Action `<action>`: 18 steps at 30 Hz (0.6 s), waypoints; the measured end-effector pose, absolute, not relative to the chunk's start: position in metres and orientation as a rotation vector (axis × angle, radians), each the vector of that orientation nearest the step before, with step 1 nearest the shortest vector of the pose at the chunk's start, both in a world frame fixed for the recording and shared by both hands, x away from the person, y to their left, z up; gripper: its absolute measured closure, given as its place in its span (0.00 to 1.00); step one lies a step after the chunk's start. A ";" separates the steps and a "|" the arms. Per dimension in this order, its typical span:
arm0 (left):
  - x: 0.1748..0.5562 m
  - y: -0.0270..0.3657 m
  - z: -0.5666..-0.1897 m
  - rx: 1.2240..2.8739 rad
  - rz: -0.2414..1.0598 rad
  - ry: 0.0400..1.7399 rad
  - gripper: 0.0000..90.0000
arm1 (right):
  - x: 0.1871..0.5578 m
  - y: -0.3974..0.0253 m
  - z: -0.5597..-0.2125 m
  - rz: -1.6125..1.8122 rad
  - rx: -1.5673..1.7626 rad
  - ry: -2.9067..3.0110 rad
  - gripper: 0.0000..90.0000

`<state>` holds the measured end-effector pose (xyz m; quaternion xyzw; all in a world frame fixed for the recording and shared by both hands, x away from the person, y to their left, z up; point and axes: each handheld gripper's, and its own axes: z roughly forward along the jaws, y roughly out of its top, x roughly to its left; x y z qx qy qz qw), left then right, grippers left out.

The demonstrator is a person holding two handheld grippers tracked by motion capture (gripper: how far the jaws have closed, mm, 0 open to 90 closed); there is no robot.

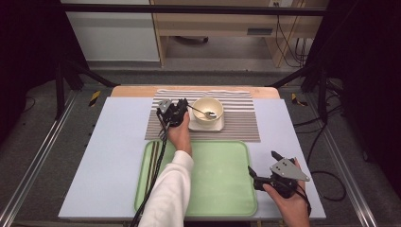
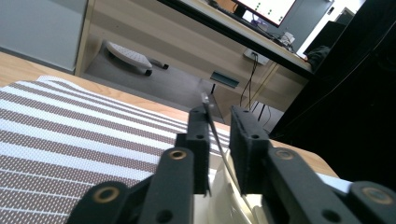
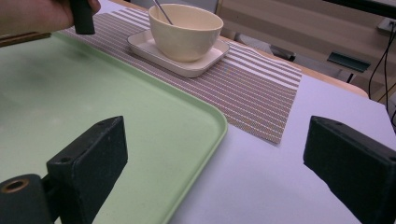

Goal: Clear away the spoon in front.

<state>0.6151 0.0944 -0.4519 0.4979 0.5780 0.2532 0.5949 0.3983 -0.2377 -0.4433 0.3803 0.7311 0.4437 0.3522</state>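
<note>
Spoon handle sits between the left tongs, which are clenched on it, its bowl end resting inside the cream bowl. Counter carries a green tray nearest the person, then a striped mat behind it. On the mat, the bowl stands on a small square plate. Right tongs hang released beside the tray's right edge, well apart from the spoon.

striped placemat, green tray, wooden shelf
</note>
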 end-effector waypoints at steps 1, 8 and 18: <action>0.615 0.094 -0.452 1.153 0.585 1.340 0.89 | 0.398 -0.238 -0.443 1.147 0.984 1.892 0.07; 0.613 0.095 -0.446 1.106 0.539 1.306 0.97 | 0.399 -0.238 -0.443 1.145 0.983 1.891 0.07; 0.603 0.095 -0.416 1.105 0.561 1.195 0.99 | 0.398 -0.238 -0.443 1.148 0.981 1.883 0.07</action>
